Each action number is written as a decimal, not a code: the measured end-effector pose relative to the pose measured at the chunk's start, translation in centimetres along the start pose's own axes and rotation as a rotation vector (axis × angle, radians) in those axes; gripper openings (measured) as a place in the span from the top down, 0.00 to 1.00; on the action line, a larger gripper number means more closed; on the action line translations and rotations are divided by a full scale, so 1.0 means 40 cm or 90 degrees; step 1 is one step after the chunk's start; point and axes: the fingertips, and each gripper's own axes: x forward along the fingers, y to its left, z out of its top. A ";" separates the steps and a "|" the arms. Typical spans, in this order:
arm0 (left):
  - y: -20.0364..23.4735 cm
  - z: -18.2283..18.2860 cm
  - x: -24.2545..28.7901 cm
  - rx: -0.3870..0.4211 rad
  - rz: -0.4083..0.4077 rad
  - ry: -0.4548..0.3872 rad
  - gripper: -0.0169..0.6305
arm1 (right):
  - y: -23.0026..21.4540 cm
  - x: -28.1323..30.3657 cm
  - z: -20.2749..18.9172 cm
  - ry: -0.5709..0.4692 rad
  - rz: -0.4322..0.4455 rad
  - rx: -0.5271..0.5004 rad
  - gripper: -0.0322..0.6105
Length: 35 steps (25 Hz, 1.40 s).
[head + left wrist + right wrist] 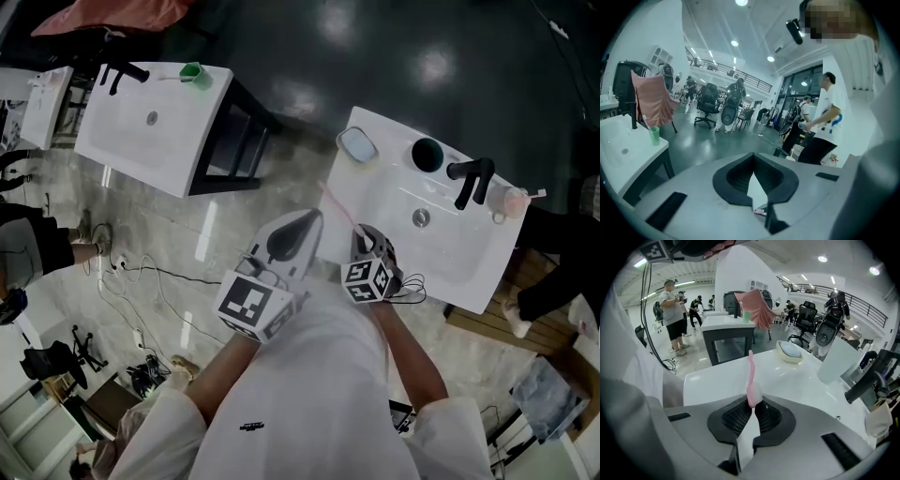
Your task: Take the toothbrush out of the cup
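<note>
My right gripper (753,405) is shut on a pink toothbrush (751,376). The pads pinch it at the bristle head and the handle sticks up and away over the white sink top (717,380). In the head view the toothbrush (336,202) is a thin pink line running from the right gripper (361,232) toward the sink's near left corner. A frosted cup (838,359) stands upright behind it; from above this cup (427,155) looks dark inside. My left gripper (305,223) hovers beside the right one off the sink's edge; its jaws (753,169) meet at the tips, holding nothing.
On the sink (375,192) are a soap dish (357,144), a black faucet (469,180) and a pinkish cup (511,200) at the far right. A second sink (150,131) with a green cup (195,74) stands to the left. People and office chairs are in the background.
</note>
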 end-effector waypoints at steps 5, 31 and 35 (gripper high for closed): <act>-0.005 0.000 0.005 -0.001 -0.004 0.003 0.97 | 0.002 -0.010 -0.010 0.010 0.016 0.010 0.94; -0.015 0.010 0.019 0.007 -0.010 0.001 0.97 | 0.009 -0.007 -0.032 0.028 0.068 0.000 0.84; -0.021 0.017 0.021 0.012 -0.013 -0.005 0.97 | -0.005 -0.026 -0.008 0.006 0.065 0.026 0.83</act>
